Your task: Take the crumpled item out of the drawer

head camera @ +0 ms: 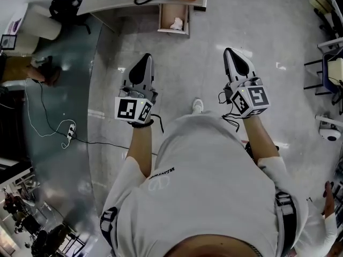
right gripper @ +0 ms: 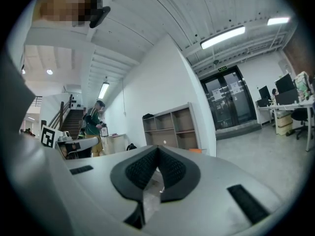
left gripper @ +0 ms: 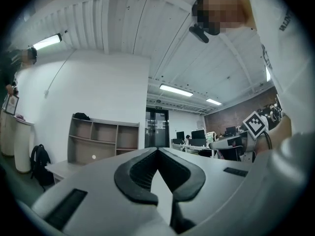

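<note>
We face the drawer (head camera: 162, 17) from well back — crumpled item (head camera: 177, 23) inside.
Our left gripper (head camera: 145, 59) and right gripper (head camera: 232, 52) are pressed together, empty — open floor (head camera: 203, 63) runs to the drawer's edge.

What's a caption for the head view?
Person holds left gripper and right gripper, both shut, short of the open drawer with a crumpled white item inside.
</note>
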